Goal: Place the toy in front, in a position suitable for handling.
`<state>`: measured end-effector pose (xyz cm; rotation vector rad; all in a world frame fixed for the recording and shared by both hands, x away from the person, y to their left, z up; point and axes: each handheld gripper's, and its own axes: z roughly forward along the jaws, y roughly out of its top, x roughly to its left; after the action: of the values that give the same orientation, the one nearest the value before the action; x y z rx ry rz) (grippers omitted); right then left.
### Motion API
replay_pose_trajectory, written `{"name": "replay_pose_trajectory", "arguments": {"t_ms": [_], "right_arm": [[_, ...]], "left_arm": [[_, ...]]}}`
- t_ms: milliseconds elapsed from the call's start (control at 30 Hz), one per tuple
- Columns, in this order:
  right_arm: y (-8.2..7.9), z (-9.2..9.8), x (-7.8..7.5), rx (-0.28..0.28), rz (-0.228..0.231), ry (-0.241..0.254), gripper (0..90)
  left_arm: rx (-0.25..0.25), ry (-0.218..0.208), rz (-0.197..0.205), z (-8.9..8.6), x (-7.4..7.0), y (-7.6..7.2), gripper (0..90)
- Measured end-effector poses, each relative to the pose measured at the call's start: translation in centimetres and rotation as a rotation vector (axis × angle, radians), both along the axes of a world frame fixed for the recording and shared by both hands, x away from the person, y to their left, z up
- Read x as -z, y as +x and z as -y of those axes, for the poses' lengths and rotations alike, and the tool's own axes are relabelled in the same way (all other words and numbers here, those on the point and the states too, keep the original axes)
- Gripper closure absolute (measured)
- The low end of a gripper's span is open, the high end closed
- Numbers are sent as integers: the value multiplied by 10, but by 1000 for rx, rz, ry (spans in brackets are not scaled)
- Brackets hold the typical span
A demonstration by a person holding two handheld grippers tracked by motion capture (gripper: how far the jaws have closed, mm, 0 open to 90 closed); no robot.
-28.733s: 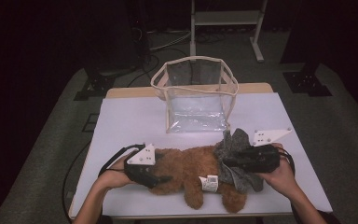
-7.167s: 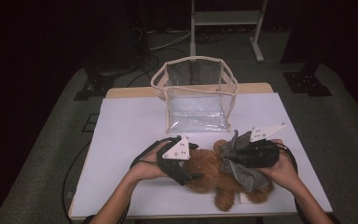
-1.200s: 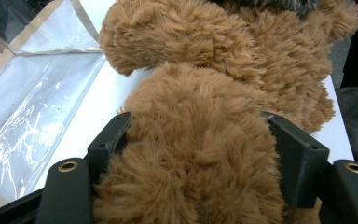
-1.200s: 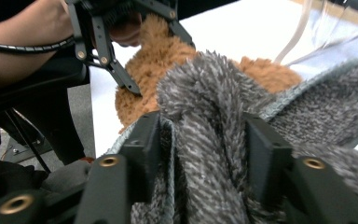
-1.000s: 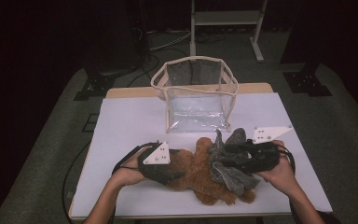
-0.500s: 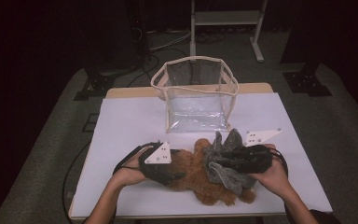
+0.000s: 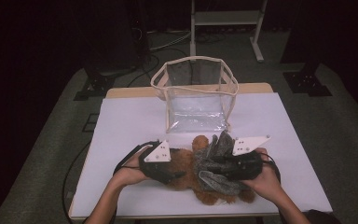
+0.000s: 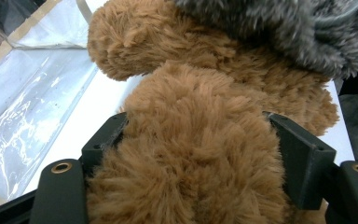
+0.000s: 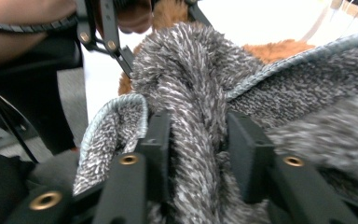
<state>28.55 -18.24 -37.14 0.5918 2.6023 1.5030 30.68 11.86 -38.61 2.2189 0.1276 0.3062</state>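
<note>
High view: your left gripper [image 7: 179, 176] is clamped on the brown teddy bear [image 7: 186, 164] at the table's [image 7: 130, 121] near edge. Right gripper [image 7: 216, 166] jaws just reopened partway, grey cloth [image 7: 214, 161] between them, prob. still pinched.

Shaggy brown plush toy [image 7: 186, 170], fuzzy grey knit garment [image 7: 214, 163], glossy clear plastic bag [image 7: 196, 100].

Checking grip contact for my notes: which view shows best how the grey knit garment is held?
The right gripper view: a fold of the grey knit garment sits squeezed between the right gripper's fingers. The high view shows the whole garment draped on the brown plush toy; the left gripper view catches just its fuzzy edge, top right.
</note>
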Motion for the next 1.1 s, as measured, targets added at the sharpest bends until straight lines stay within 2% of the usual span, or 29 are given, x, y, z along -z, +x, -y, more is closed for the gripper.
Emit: {"name": "replay_pose_trajectory", "arguments": {"t_ms": [67, 167, 233, 267, 300, 333, 467, 567, 667, 733, 833, 967, 1033, 1100], "right_arm": [[-1, 5, -9, -6, -8, 33, 515], [-6, 11, -22, -11, 17, 59, 444], [-11, 8, -23, -20, 27, 38, 410], [-13, -3, -16, -29, 36, -8, 395], [-13, -3, -16, -29, 36, -8, 376], [-14, -8, -10, -29, 53, -39, 373], [-15, -20, 2, 10, 116, -94, 444], [-16, -19, 4, 32, 144, -136, 550], [-16, -16, 4, 47, 138, -153, 633], [-16, -13, 4, 42, 117, -150, 661], [-14, -8, 6, 25, 87, -131, 672], [-13, -2, 9, 16, 64, -106, 677], [-13, 0, 10, 14, 58, -97, 679], [-13, 2, 10, 7, 53, -92, 683]], "left_arm": [[0, 0, -1, 0, 0, 0, 279], [-3, 7, 3, 1, -1, 0, 278], [-5, 7, 0, 1, 0, 1, 275], [-4, 7, 1, 1, 0, 0, 275], [-3, 10, 2, 1, -1, 0, 275], [-3, 11, 5, 1, 0, -1, 275], [-4, 17, 1, 2, 0, -1, 275], [-4, 8, -5, 2, 1, -1, 278], [-6, 2, -9, 2, 1, -1, 279], [-5, 0, -12, 2, 1, -1, 272], [-7, 4, -6, 1, 0, -1, 198], [-23, -34, -57, -5, 3, 5, 106], [-17, -65, -81, -9, 6, 8, 94], [-4, -78, -107, -11, 8, 10, 85]]}}
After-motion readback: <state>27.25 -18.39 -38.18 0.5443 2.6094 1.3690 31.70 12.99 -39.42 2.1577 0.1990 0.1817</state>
